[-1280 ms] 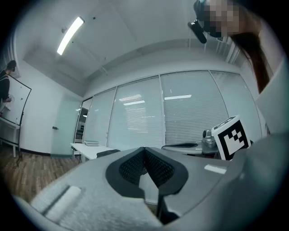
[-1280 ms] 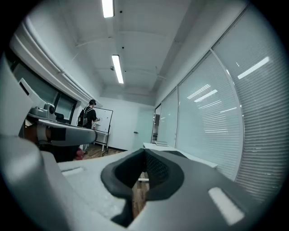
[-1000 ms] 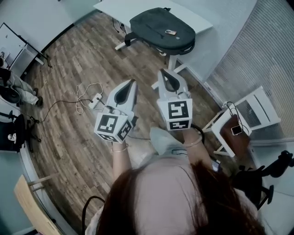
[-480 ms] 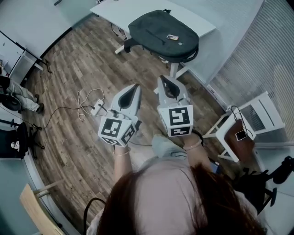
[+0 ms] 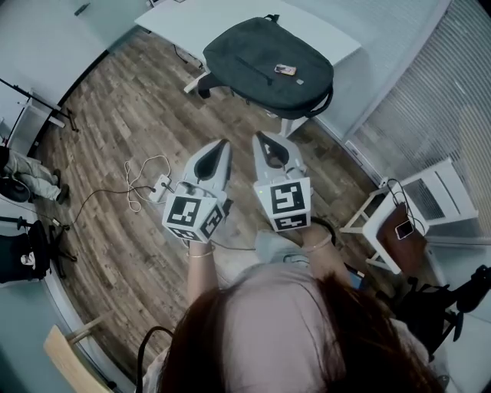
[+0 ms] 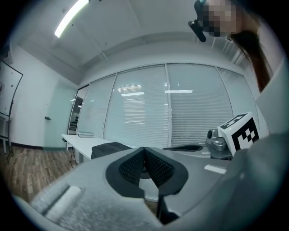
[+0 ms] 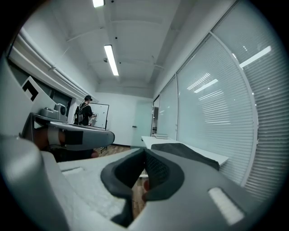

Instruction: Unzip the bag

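A dark grey backpack lies flat on a white table at the top of the head view, with a small tag on its top face. My left gripper and right gripper hang side by side in the air, short of the table and pointing toward the bag. Both are shut with nothing between the jaws. In the left gripper view the gripper has its jaws pressed together, the bag low behind them. In the right gripper view the gripper is likewise shut, and the bag lies ahead to the right.
The table's white leg stands just ahead of the grippers. A power strip with cables lies on the wooden floor at left. A small white stand with a phone is at right, by the blinds. A person stands far off.
Both grippers have moved forward toward the table, staying shut and side by side. The bag now sits closer in the head view.
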Motion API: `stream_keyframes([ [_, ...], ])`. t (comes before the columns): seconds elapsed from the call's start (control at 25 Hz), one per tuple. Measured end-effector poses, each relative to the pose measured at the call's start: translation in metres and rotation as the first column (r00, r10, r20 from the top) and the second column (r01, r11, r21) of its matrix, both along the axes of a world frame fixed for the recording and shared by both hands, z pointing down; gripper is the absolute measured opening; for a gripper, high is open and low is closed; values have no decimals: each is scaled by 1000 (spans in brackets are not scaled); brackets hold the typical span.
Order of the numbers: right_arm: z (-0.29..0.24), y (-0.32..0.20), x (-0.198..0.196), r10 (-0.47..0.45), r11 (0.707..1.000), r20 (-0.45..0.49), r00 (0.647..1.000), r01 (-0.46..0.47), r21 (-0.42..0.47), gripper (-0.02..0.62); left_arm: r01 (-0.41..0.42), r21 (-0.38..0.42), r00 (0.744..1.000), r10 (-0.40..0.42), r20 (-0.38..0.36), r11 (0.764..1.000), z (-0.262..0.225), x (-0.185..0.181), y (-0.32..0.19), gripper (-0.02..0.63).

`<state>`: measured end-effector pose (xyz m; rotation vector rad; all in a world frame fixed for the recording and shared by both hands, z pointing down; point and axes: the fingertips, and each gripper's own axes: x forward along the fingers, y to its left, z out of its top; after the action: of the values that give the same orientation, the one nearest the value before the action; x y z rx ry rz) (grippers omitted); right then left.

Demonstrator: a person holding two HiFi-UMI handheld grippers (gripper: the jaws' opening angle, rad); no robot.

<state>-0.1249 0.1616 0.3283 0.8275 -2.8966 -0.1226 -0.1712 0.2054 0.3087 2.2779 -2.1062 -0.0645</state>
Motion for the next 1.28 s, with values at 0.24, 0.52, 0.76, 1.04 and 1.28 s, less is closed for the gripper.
stream_keyframes([
  [0.24, 18, -23, -24, -9, 1000, -22, 1000, 8, -25, 5, 4, -15, 1000, -4, -7, 1000, 14, -21, -30, 9],
  [0.52, 42, -47, -42, 0, 999, -63, 998, -3, -47, 20, -25, -43, 1000, 24, -14, 999, 32, -29, -51, 9],
  [0.76, 56, -60, -59, 14, 998, -85, 996, -19, -60, 21, -43, -45, 999, 42, -21, 998, 36, -46, -66, 9],
  [1.04, 73, -85, -79, 78, 992, -90, 993, -87, -97, 25, -97, -49, 995, 96, -25, 994, 42, -68, -91, 9],
  [1.28, 91, -105, -96, 141, 980, -109, 984, -154, -127, 37, -168, -57, 985, 167, -33, 984, 48, -88, -120, 9],
])
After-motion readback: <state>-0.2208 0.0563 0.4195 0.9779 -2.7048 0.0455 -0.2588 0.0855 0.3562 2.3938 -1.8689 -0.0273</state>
